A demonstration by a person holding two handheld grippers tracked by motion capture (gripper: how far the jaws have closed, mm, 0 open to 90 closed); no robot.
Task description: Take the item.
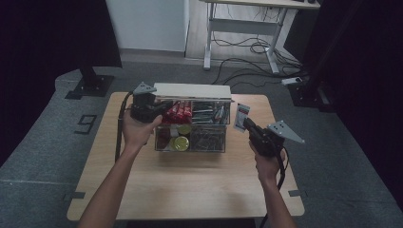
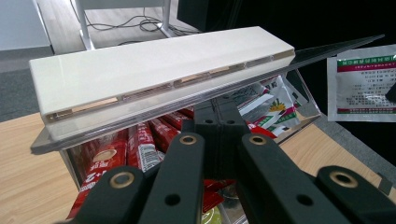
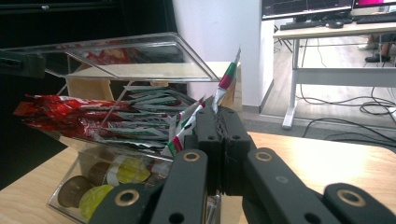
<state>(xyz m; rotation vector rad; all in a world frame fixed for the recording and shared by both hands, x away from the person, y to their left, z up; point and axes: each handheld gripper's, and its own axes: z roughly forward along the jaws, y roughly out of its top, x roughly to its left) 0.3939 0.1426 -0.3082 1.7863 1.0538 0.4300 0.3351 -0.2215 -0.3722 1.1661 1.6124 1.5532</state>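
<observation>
The left gripper (image 1: 159, 110) was found at the left end of a clear compartment box (image 1: 190, 142), its jaws pressed together with nothing seen between them. The right gripper (image 1: 246, 124) was held at the box's right end, pinching a white, green and red sachet (image 3: 223, 84) by its lower edge.

From the high view, the box was seen at the middle of the wooden table (image 1: 190, 180), with bare board left in front and at both sides. The raised transparent lid (image 2: 327, 49) with its white bar (image 2: 154, 70) was shown close up in the left gripper view, red stick packs (image 2: 140, 144) lying beneath it.

In the right gripper view, coffee pods (image 3: 93, 193) were recorded in the lower front compartment and green-striped sachets (image 3: 149, 121) in the upper one. The lid's edge overhung both grippers' jaws.
</observation>
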